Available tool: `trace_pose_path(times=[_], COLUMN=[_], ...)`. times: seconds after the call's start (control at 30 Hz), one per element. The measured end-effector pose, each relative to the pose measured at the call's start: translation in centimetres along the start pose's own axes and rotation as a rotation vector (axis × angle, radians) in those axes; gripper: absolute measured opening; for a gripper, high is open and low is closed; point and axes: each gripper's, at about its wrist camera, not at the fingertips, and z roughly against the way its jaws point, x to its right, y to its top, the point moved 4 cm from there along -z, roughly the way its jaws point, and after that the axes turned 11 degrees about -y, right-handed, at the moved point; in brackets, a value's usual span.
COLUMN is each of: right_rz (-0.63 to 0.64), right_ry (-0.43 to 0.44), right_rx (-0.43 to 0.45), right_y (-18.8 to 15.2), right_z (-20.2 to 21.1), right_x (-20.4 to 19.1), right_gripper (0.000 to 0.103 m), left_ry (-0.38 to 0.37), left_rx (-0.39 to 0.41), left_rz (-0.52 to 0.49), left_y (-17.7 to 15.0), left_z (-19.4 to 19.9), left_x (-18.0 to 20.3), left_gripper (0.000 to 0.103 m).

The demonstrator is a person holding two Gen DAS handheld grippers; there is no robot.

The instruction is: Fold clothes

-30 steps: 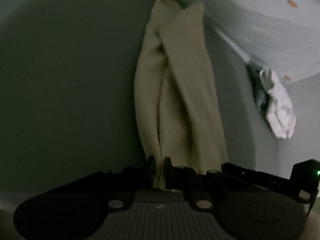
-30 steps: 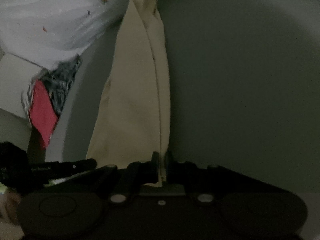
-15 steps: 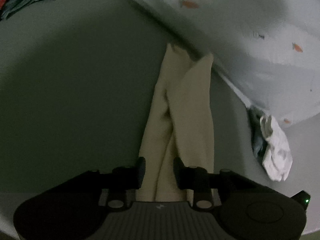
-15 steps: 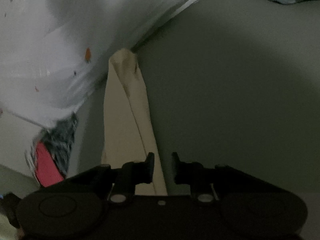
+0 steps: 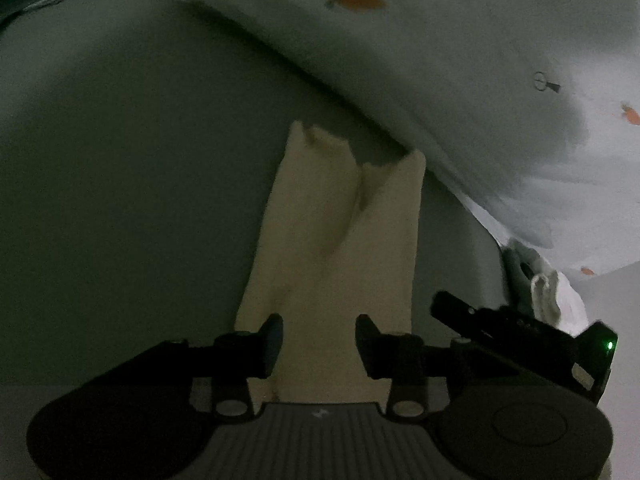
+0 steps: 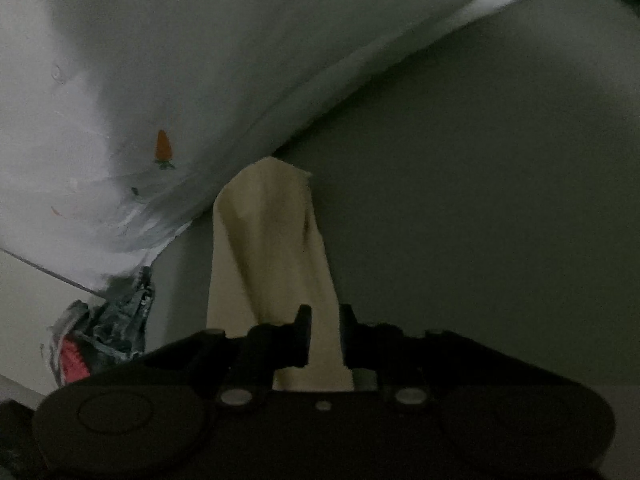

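While the light is dim, I can make out the cream garment (image 5: 336, 240) lying as a long folded strip on the grey-green surface (image 5: 120, 200), its far end reaching the edge of the white sheet with small orange carrot prints (image 5: 460, 60). My left gripper (image 5: 319, 336) has its jaws opening, standing well apart over the near end of the cloth, with the fabric showing between them and neither pad pressing on it. My right gripper (image 6: 325, 330) shows a narrower gap; the cream garment (image 6: 268, 248) runs up through that gap, and the pads look just clear of it. Off to the right in the left wrist view lies a white crumpled cloth (image 5: 556, 296); in the right wrist view a dark and red bundle (image 6: 96, 336) sits at lower left.
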Motion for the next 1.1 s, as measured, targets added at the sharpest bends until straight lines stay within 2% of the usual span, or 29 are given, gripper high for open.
trace_pose_path(times=[0.1,0.17,0.27,0.33,0.4,0.43,0.53,0.6,0.67,0.73,0.8,0.9,1.0,1.1], right_rz=[0.071,0.140,0.235,0.241,0.228,0.221,0.195,0.169,0.104,0.078,0.081,0.046,0.052,0.057], right_ry=[0.020,0.011,-0.016,-0.017,0.006,0.026,0.055,0.071,0.099,0.074,0.008,-0.100,-0.147,-0.163], right_rx=[0.001,0.002,-0.007,-0.008,-0.013,-0.018,0.004,0.032,0.071,0.117,0.144,0.120,0.064,0.074], right_y=[2.1,2.7,2.7,2.5,2.7,2.7,3.0,3.4,4.0,4.3,4.2,3.9,4.0,4.3], right_z=[-3.0,-4.5,-6.4,-7.1,-7.3,-7.3,-6.6,-5.3,-3.4,-1.7,-1.0,-2.5,-4.0,-3.0], right_x=[-2.1,-3.4,-4.6,-4.7,-4.5,-4.4,-4.1,-4.0,-3.5,-2.8,-1.8,0.4,0.9,0.7], right_gripper=[0.020,0.027,0.028,0.028,0.020,0.004,0.003,0.003,0.003,0.002,0.002,0.002,0.003,0.008], left_ry=[-0.003,-0.022,-0.043,-0.039,-0.041,-0.045,-0.071,-0.079,-0.089,-0.097,-0.087,-0.028,0.010,0.023], left_rx=[0.008,0.022,0.027,0.025,0.025,0.028,0.038,0.053,0.065,0.070,0.070,0.045,0.027,0.039], left_rz=[-0.025,-0.022,-0.015,-0.007,0.003,0.009,0.019,0.013,0.007,0.009,0.014,0.011,0.002,-0.023], left_y=[2.4,3.5,4.2,4.3,4.1,4.0,3.8,3.8,3.8,3.7,3.6,3.3,3.1,3.2], left_z=[-2.4,-3.5,-4.9,-5.5,-6.0,-6.0,-6.3,-6.1,-5.5,-5.5,-5.6,-7.0,-7.4,-6.6], left_x=[0.3,0.3,0.1,-0.2,-0.4,-0.4,-0.1,0.3,0.2,0.2,-0.1,-0.7,-1.2,-0.9], left_gripper=[0.042,0.042,0.042,0.042,0.042,0.041,0.036,0.022,0.019,0.018,0.017,0.016,0.016,0.022])
